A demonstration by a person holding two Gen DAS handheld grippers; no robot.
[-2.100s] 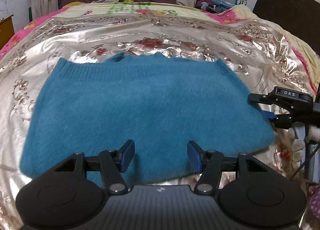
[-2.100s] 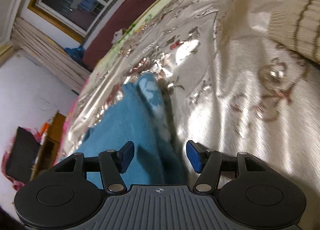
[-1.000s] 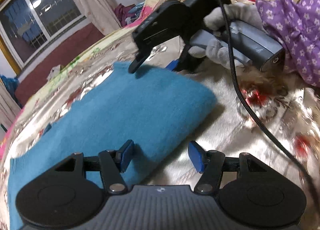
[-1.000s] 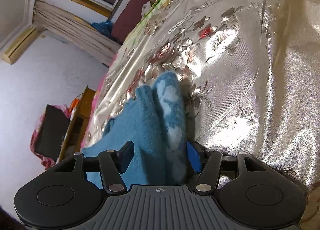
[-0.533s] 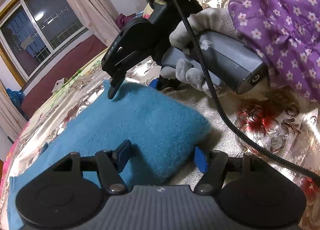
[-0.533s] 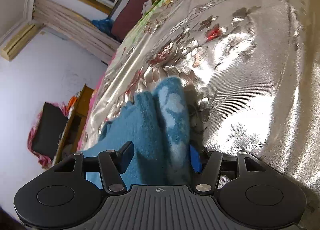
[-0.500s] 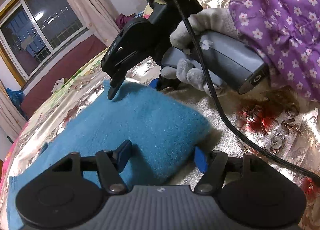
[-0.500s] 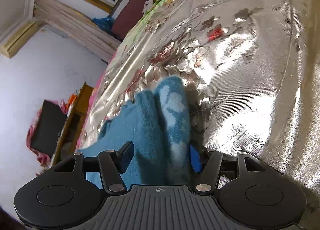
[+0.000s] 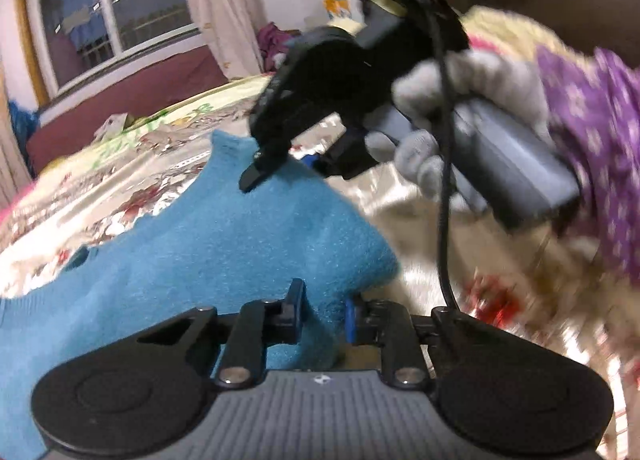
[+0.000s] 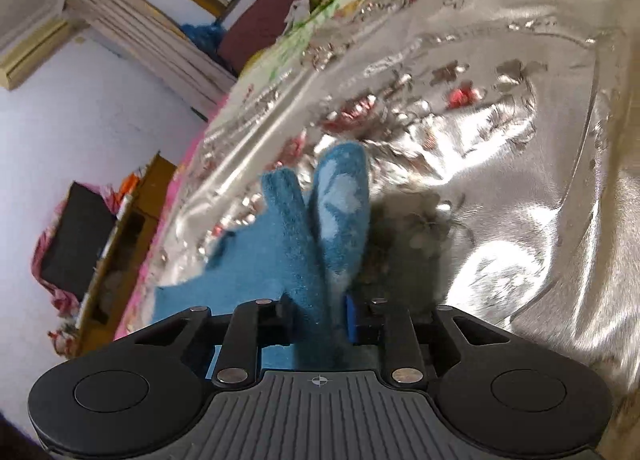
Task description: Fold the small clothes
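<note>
A blue fuzzy knit sweater lies on a shiny floral bedspread. My left gripper is shut on the sweater's near right corner. My right gripper is shut on the sweater's far right edge, which shows a paler pattern on its underside and lifts off the bed. In the left wrist view the right gripper shows above the sweater, held by a white-gloved hand.
A purple flowered sleeve and a black cable hang at the right. A window, curtains and a maroon headboard are behind the bed. A wooden cabinet stands beside the bed.
Both grippers have closed on the sweater's right edge. That edge has lifted off the bedspread.
</note>
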